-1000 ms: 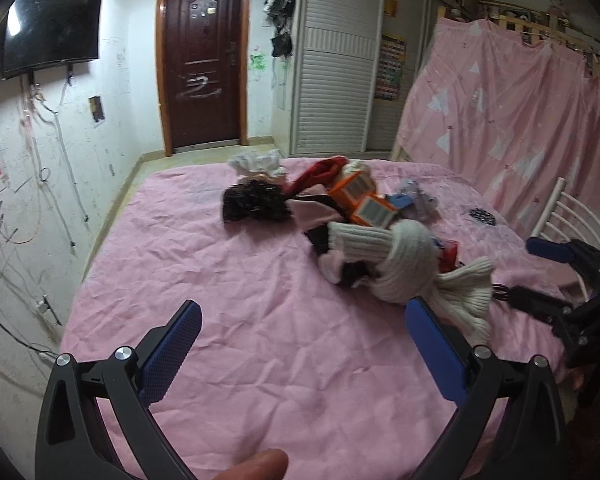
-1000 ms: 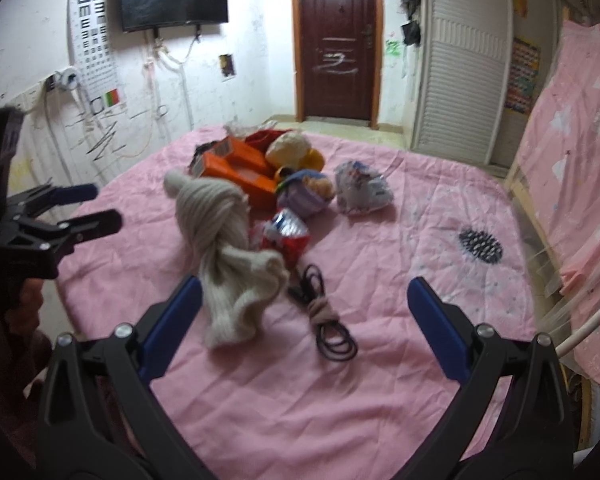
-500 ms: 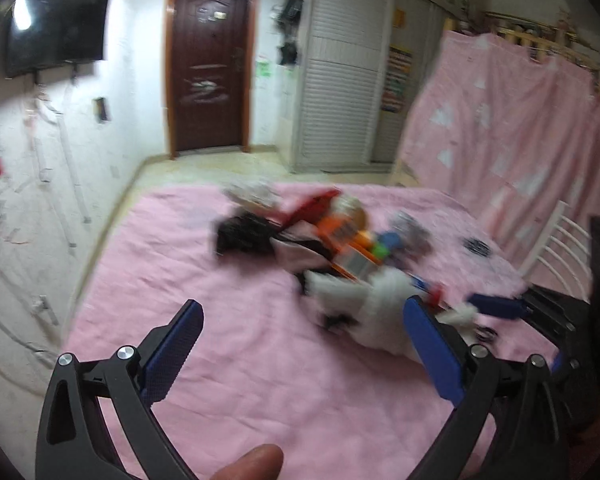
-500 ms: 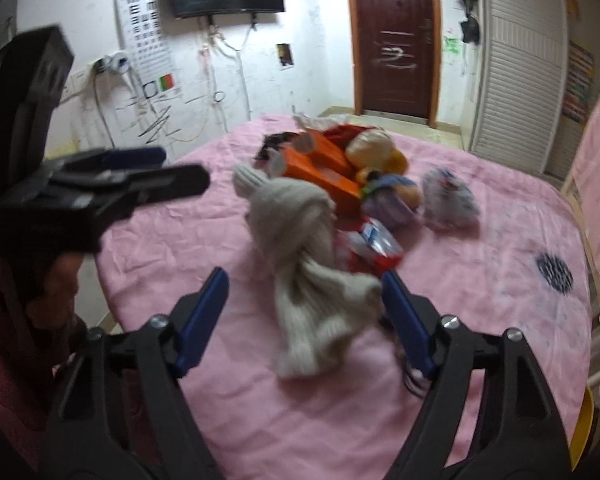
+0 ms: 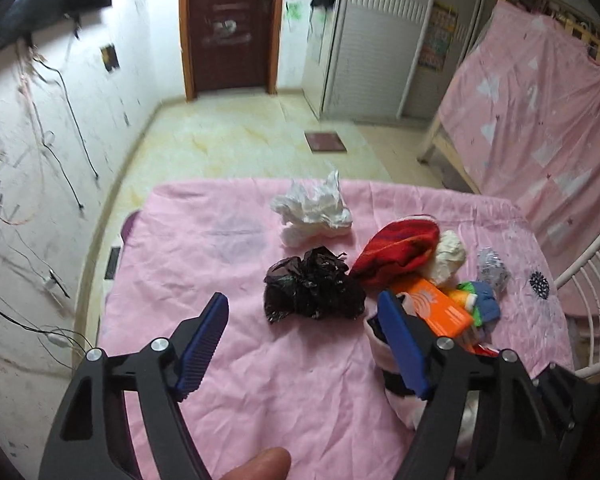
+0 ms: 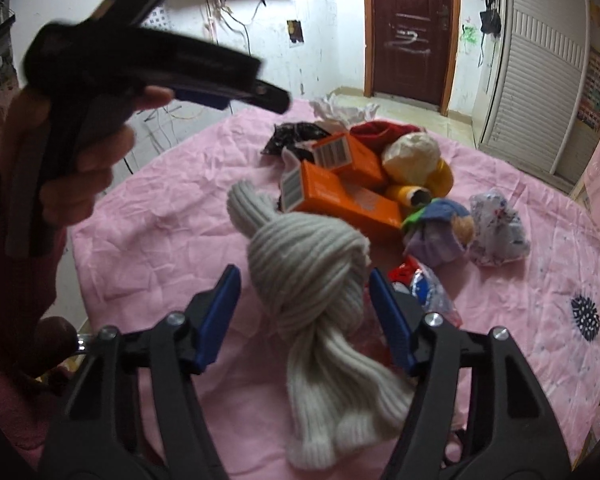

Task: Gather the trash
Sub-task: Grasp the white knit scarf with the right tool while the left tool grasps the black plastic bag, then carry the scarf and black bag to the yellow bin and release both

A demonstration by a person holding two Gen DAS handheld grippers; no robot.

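A pile of things lies on a pink-covered table [image 5: 188, 280]. In the left wrist view my left gripper [image 5: 304, 336] is open and empty, raised just short of a crumpled black plastic bag [image 5: 312, 292]; behind it lies crumpled white paper [image 5: 314, 212]. In the right wrist view my right gripper [image 6: 306, 312] is open, its fingers on either side of a knotted grey knit scarf [image 6: 312, 280] without touching it. Orange boxes [image 6: 340, 188] and a crinkled wrapper [image 6: 498, 228] lie beyond. The left gripper also shows in the right wrist view [image 6: 204, 80], held in a hand.
A red knit item [image 5: 400, 248], a cream paper ball [image 6: 412, 156], a yellow item [image 6: 440, 180], a blue-purple sock [image 6: 440, 232] and a red-blue packet [image 6: 424, 284] crowd the pile. A white chair [image 5: 592, 320] stands at the table's right. Tiled floor and a door [image 5: 232, 24] lie beyond.
My left gripper rose and moved forward and left toward the black bag. My right gripper moved forward until the grey scarf lies between its fingers, and its jaws narrowed.
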